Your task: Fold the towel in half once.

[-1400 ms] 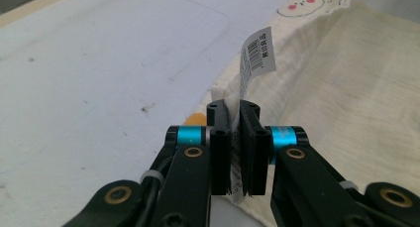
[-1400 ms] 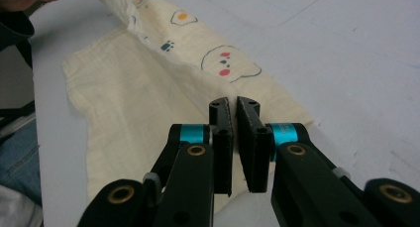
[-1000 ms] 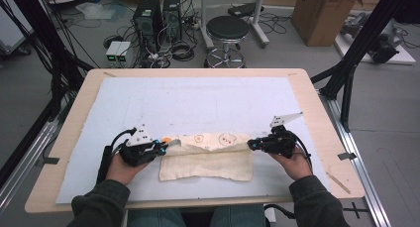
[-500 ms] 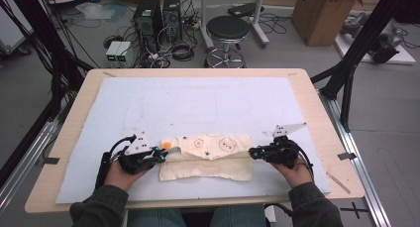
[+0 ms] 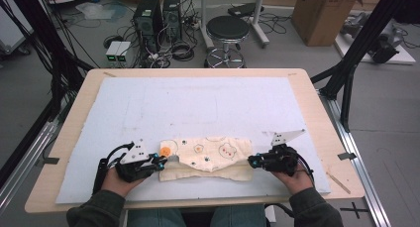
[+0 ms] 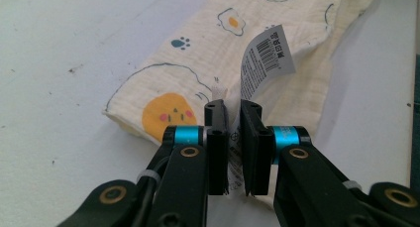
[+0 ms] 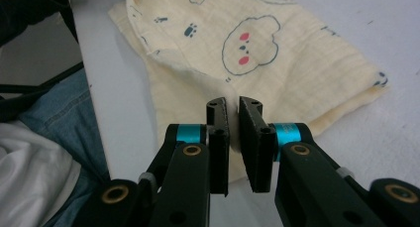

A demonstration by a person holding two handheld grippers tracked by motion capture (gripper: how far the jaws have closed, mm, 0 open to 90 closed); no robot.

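A cream cloth [image 5: 208, 155] printed with small cartoon animals lies folded in a long strip near the front edge of the white mat [image 5: 198, 103]. My left gripper [image 5: 157, 162] holds the strip's left end. In the left gripper view its jaws [image 6: 233, 108] are shut on the cloth [image 6: 208, 53] edge, and a white barcode label [image 6: 265, 51] sticks up between them. At the strip's right end my right gripper [image 5: 253, 161] is closed. In the right gripper view it [image 7: 233, 105] pinches the edge of the cloth [image 7: 257, 53] through a narrow gap.
The mat covers most of a wooden table [image 5: 317, 103]. Beyond the far edge stand a black stool [image 5: 228, 28], computer towers [image 5: 156, 14] with cables, and a cardboard box [image 5: 322, 14]. The person's jeans [image 7: 54, 123] show just past the table's near edge.
Both grippers have moved toward the person's side of the table, drawing the cloth with them. The strip now lies closer to the mat's front edge.
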